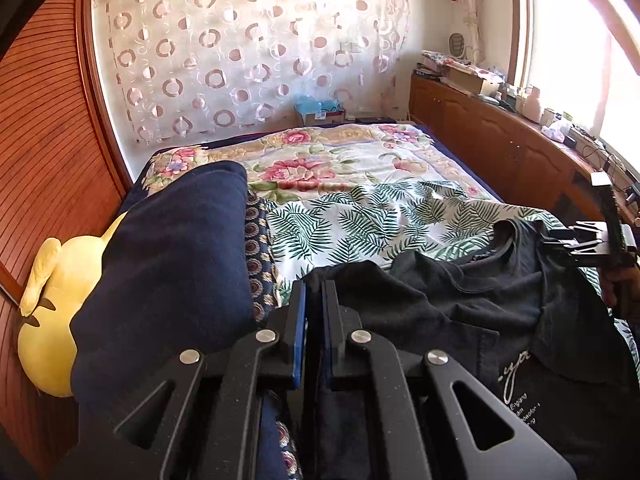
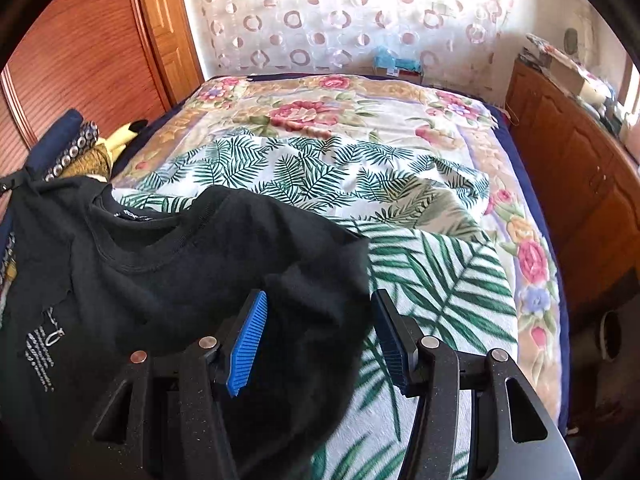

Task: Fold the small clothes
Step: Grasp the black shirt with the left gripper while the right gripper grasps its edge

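Left gripper (image 1: 314,300) has its jaws pressed together, pinching the edge of the black tee (image 1: 460,304) at bottom center of the left view. Looks like a shoulder or sleeve edge, can't say which. Right gripper (image 2: 320,336) has jaws spread, not pressing on anything: the tee's other shoulder sits in the gap, against the left pad, at lower middle of the right view.

IMO the step is getting a 2nd grip so the tee can be lifted and spread flat. To do it well: slide the right jaws further onto the shoulder seam before closing, grab both fabric layers, match the left hand's spot so the collar (image 2: 132,236) ends up centered. Then pull apart gently, no yanking, or the thin knit bunches.

Surface: bed (image 2: 532,184) w/ a palm-leaf sheet (image 2: 432,280) over a floral blanket, soft and wrinkly, so the tee will drag a bit. Navy folded pile (image 1: 172,272) and a yellow plush (image 1: 52,320) at left. Wood cabinets at right, window upper right, circle-pattern curtain at back.
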Available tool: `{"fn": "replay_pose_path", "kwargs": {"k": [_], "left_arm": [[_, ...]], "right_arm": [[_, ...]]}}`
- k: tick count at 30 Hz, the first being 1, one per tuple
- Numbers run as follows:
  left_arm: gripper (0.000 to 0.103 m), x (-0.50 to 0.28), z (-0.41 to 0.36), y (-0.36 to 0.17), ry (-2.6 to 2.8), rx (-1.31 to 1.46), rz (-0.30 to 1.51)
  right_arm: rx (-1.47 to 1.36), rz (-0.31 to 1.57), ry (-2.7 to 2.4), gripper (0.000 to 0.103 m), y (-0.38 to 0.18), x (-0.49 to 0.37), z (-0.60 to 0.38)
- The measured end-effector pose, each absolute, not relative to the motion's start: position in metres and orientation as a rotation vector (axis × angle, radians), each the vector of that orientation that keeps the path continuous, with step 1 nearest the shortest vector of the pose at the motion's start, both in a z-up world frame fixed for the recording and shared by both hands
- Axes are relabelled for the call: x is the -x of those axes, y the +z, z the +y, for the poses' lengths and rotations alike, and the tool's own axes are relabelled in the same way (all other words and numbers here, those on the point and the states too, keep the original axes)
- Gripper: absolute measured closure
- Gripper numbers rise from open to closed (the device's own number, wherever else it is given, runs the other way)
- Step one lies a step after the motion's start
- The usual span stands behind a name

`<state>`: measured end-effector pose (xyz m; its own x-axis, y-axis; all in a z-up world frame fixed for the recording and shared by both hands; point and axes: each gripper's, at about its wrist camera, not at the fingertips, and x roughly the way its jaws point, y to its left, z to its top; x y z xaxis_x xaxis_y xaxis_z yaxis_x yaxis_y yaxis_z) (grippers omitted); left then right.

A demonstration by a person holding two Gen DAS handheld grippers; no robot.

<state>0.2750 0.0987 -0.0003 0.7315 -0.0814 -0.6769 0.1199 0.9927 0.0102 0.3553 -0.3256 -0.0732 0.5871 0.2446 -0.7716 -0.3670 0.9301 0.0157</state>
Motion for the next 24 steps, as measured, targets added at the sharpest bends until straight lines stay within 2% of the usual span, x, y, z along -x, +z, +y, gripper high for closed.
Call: {"fn": "replay_pose_path", "kwargs": {"k": [1, 2, 3, 4, 5, 6, 24], "left_arm": [[0.095, -0.272, 0.097, 0.000, -0.114, -0.054, 0.742], [0.095, -0.268, 0.097, 0.000, -0.118, -0.055, 0.742], [0.095, -0.266, 0.096, -0.001, -0.121, -0.055, 0.743], [0.095, -0.263, 0.095, -0.001, -0.123, -0.057, 0.743], [0.095, -0.260, 0.094, -0.001, -0.127, -0.056, 0.742], [0.095, -0.256, 0.093, 0.000, -0.134, -0.053, 0.741], [0.095, -0.121, 0.086, 0.018, -0.181, 0.034, 0.633]], "right_arm": [[0.167, 0.872, 0.359, 0.048, -0.074, -0.355, -0.323], [0.180, 0.867, 0.362, 0.053, -0.073, -0.355, -0.320], [0.187, 0.865, 0.374, 0.065, -0.072, -0.354, -0.318], [0.191, 0.867, 0.385, 0.073, -0.071, -0.354, -0.319], [0.197, 0.863, 0.391, 0.091, -0.069, -0.351, -0.318], [0.194, 0.857, 0.408, 0.096, -0.067, -0.349, -0.319], [0.097, 0.565, 0.527, 0.096, -0.014, -0.182, -0.362]]}}
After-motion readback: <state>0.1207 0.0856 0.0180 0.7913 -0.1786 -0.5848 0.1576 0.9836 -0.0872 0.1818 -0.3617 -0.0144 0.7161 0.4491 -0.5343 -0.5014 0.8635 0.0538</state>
